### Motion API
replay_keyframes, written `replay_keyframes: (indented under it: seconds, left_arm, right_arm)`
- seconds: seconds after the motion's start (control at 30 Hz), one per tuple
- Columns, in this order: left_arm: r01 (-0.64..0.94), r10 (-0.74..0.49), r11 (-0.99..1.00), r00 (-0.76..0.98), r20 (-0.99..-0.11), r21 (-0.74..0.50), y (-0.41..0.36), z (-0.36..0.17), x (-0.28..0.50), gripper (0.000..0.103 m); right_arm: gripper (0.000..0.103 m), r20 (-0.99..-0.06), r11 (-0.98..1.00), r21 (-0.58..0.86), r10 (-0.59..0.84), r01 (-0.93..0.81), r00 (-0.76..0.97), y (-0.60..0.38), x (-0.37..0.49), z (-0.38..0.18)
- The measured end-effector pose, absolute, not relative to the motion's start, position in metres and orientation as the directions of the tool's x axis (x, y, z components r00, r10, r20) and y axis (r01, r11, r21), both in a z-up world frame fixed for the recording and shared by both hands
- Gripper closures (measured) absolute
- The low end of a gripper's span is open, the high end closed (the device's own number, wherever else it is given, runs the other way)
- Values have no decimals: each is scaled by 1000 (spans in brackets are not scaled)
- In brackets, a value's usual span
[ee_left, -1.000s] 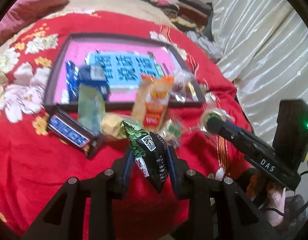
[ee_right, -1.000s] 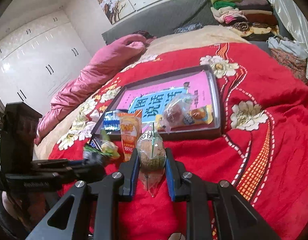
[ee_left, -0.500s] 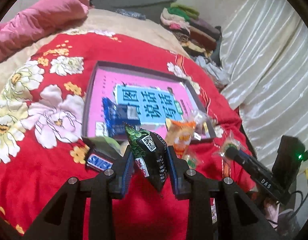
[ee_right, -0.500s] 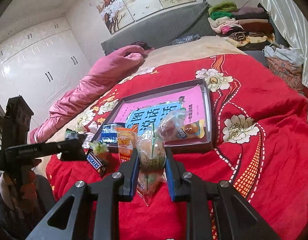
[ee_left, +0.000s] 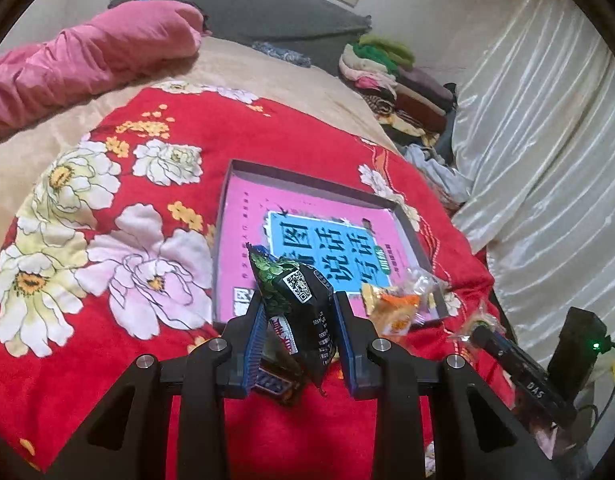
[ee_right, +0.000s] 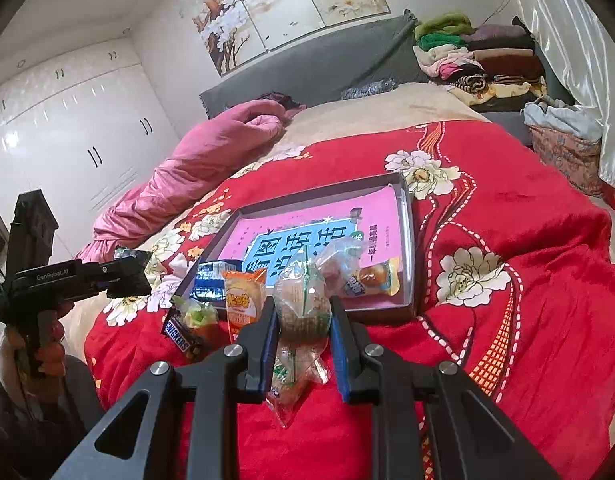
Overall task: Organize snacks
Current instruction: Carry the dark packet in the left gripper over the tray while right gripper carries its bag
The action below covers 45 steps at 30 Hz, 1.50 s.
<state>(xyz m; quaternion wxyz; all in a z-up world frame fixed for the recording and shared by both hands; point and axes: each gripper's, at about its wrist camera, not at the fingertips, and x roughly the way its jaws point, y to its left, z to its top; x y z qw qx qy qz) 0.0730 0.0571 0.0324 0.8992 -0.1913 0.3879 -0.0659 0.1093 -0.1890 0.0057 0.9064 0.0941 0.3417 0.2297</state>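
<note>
Two snacks held over the red floral bedspread (ee_left: 87, 344), tray ahead.
The shallow tray (ee_left: 307, 174) lies just beyond both grippers. Left gripper (ee_left: 297, 322) is clamped on an upright black-and-green snack packet (ee_left: 303, 308); right gripper (ee_right: 303, 320) grips a clear-wrapped round cake (ee_right: 303, 300), nearer the tray's front rim.

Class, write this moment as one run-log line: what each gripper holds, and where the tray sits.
left gripper: shut on black snack packet | right gripper: shut on clear-wrapped cake | tray: on red bedspread
</note>
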Motion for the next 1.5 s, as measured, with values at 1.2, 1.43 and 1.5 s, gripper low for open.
replay_keyframes:
  seconds: [1.2,1.43,1.5]
  left_arm:
    - [-62,-143,964,698,-701,-258,69,-7,119,72]
    - [-55,-152,964,689,-709,-261,68,-12,124,72]
    - [-56,-151,965,685,-713,-258,67,-15,126,72]
  right_arm:
    - [78,-583,907,292,420,-303,695,-200,144,-3]
    - [78,-604,916,264,402,-303,688,-196,151,-8]
    - [78,-609,917,259,399,-304,686,-195,153,-10]
